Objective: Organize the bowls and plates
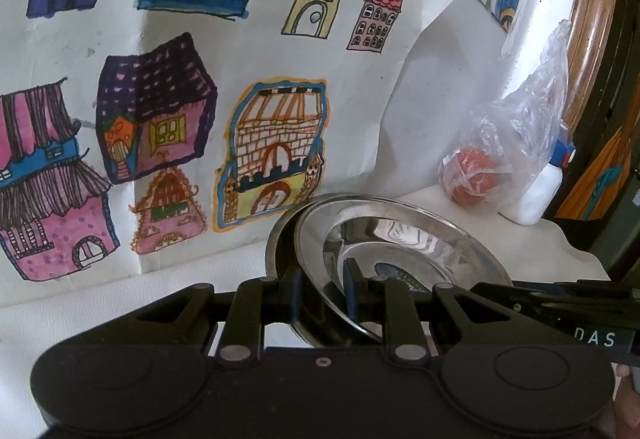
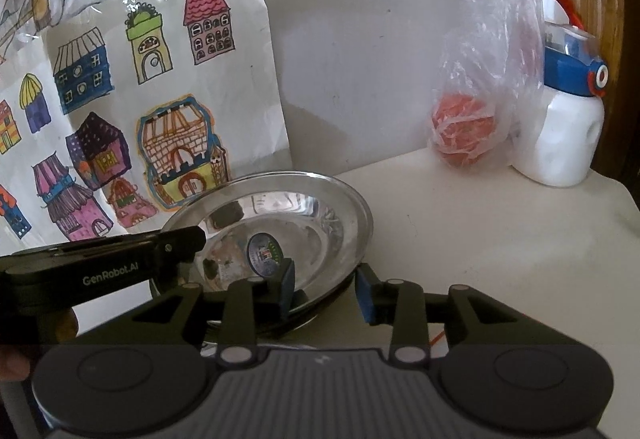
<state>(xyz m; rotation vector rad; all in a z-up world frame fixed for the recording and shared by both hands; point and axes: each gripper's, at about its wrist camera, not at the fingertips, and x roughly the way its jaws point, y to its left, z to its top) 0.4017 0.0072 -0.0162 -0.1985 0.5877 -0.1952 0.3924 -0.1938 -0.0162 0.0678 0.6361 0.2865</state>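
Steel plate (image 2: pixel 304 215), polished, round, shallow w/ wide flat rim, sits near the back edge of the white table (image 2: pixel 480 239), tilted, on top of a second steel plate (image 1: pixel 276 239) whose rim shows behind it at left. Round printed sticker (image 2: pixel 266 253) at its centre.

Left gripper (image 1: pixel 323 289): black, blue pads, pointing down at a slant; jaws clenched on the top plate's near-left rim, one pad inside the dish, one outside.

Right gripper (image 2: pixel 330 291): same build, angled down likewise; jaws straddle the plate's near rim, left pad on the inner side, right pad clear of the metal w/ a gap, so released.

Left view only: lower plate's rim, the clamp on the top plate.
Right view only: sticker face, left gripper's arm entering from the left, the right pad's gap.

Backdrop: paper drawing (image 1: pixel 180 99) of coloured houses, creased, propped at the table's back edge. Back right corner: crinkled clear plastic bag (image 2: pixel 492 51) holding a red-orange round item, touching a white bottle (image 2: pixel 560 143) w/ blue cap.
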